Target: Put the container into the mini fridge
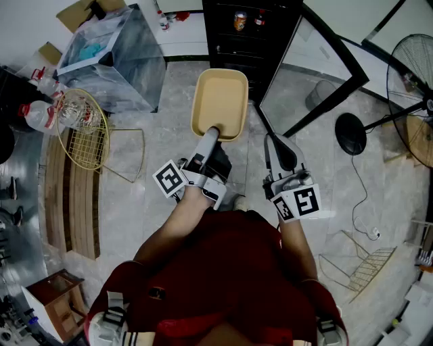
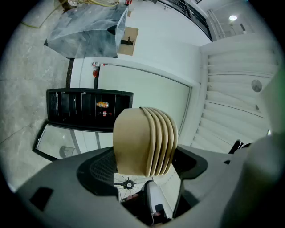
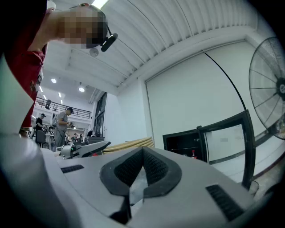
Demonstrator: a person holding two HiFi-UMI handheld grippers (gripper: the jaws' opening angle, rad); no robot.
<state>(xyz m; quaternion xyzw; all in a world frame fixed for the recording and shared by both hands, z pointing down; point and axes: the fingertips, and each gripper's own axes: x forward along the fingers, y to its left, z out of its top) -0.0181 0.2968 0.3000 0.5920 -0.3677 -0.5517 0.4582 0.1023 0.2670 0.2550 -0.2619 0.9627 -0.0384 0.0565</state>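
Note:
A tan, ribbed, rectangular container hangs in the air in front of the black mini fridge, whose glass door stands swung open to the right. My left gripper is shut on the container's near rim. In the left gripper view the container sits edge-on between the wide-set jaws of the left gripper, with the mini fridge behind it. My right gripper hovers to the right of the container, shut and empty. The right gripper shows its pads meeting, with the fridge beyond.
A can and a bottle stand on a fridge shelf. A fan with a round base stands at the right. A plastic-wrapped box, a wire basket and a wooden bench are at the left.

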